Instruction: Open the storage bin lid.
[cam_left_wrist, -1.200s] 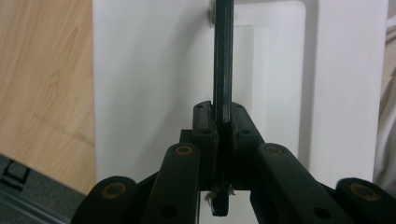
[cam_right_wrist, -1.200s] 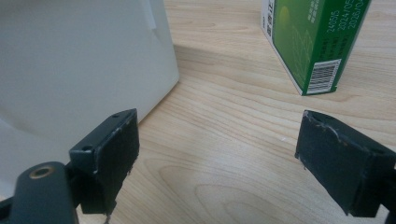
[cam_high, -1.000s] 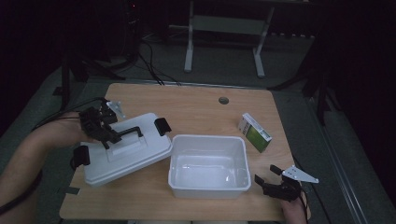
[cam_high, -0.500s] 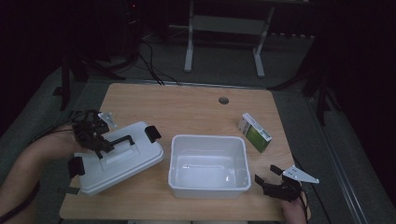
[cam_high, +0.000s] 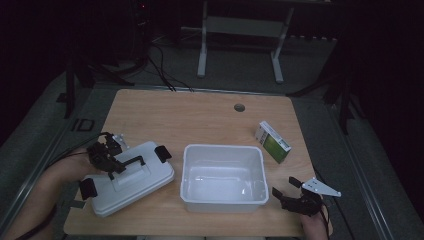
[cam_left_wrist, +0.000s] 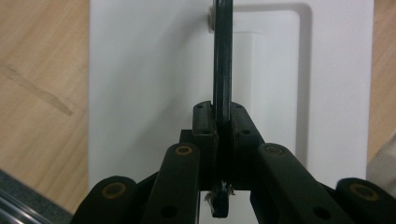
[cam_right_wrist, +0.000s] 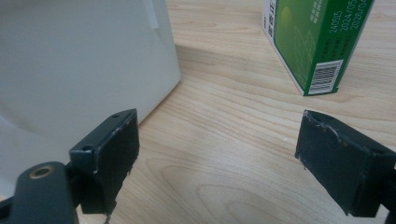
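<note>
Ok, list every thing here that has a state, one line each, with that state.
lid: off the tub, flat on the table, its handle clamped.
tub: open, nothing inside.
green carton: closed, on the table right of the tub.
left gripper: shut on the lid's black handle.
right gripper: open, holding nothing, near the tub's corner.

The room is dim, its surroundings nearly black from the high view, and only the desk (cam_high: 210, 117) catches a soft overhead light. The white tub (cam_high: 224, 177) and the lid (cam_high: 131, 181) glow palely and cast faint shadows; a weak sheen lies on the tub's floor. That view is grainy and soft. In the left gripper view the lid is bright and even, with a grey shadow beside its handle (cam_left_wrist: 222, 60), and the near links blur. The right gripper view is well lit; the green box (cam_right_wrist: 317, 42) is sharp, the tub wall hazy.
</note>
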